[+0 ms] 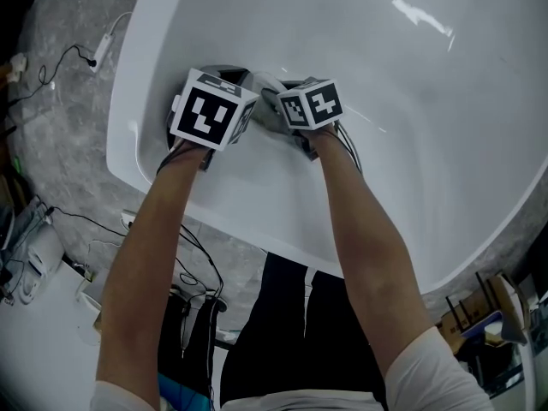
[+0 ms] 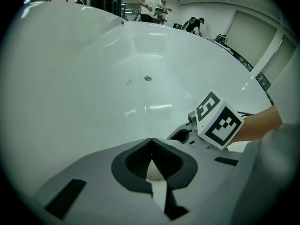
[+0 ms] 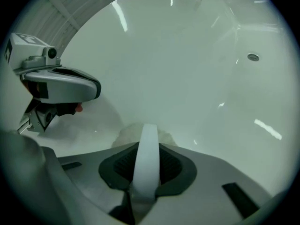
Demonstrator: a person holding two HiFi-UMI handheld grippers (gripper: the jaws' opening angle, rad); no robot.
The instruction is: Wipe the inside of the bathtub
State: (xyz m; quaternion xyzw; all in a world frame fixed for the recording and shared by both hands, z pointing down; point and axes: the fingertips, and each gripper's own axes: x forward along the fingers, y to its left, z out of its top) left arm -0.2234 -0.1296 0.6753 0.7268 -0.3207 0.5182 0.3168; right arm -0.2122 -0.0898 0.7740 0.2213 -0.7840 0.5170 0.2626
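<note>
The white bathtub point(image 1: 411, 110) fills the head view, and both grippers are down inside its near left end, side by side. My left gripper point(image 1: 224, 74) is shut, its dark pads point(image 2: 136, 161) meeting at the tips just above the tub wall. Something pale shows in the gap behind the tips; I cannot tell what it is. My right gripper point(image 1: 272, 82) is shut on a white cloth point(image 3: 143, 165), which runs as a strip between its jaws and bunches against the tub floor point(image 3: 140, 131). The left gripper point(image 3: 61, 86) hangs close to its left.
The tub's drain fitting point(image 2: 147, 78) lies further along the floor point(image 3: 253, 57). Outside the tub's rim point(image 1: 128, 75), cables and a power strip point(image 1: 103, 50) lie on the grey floor. Boxes point(image 1: 479, 324) stand at lower right. People point(image 2: 152, 3) stand beyond the tub's far end.
</note>
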